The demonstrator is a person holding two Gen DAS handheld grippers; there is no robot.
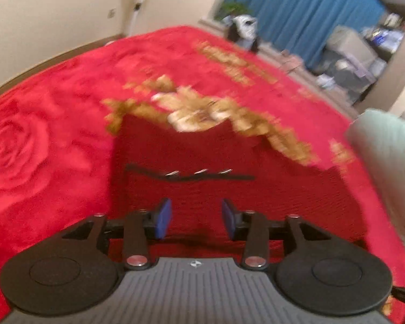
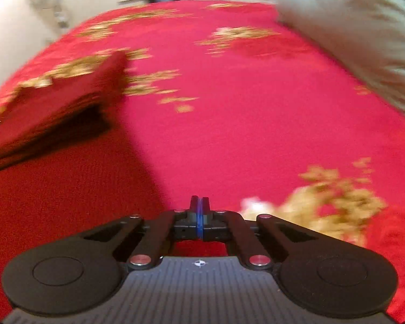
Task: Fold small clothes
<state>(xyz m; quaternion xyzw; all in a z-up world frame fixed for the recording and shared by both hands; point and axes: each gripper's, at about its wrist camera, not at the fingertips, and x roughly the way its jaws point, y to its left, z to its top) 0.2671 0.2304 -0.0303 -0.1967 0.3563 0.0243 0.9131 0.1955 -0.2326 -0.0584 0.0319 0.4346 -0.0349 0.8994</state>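
Observation:
A dark red knitted garment (image 1: 202, 148) lies flat on the red bedspread, with a dark strip carrying three metal snaps (image 1: 199, 174) across it. My left gripper (image 1: 197, 220) hovers over its near part, blue pads apart, holding nothing. In the right wrist view the garment (image 2: 54, 189) fills the lower left, and a part of it (image 2: 67, 100) stands raised and blurred at the left. My right gripper (image 2: 199, 217) sits at the garment's right edge with its blue pads pressed together; I see nothing between them.
The red bedspread (image 1: 54, 94) with gold flower patterns covers the bed. A pale green pillow (image 2: 351, 32) lies at the right, also in the left wrist view (image 1: 386, 148). A panda toy (image 1: 243, 29), blue curtains (image 1: 310, 8) and clutter stand beyond the bed.

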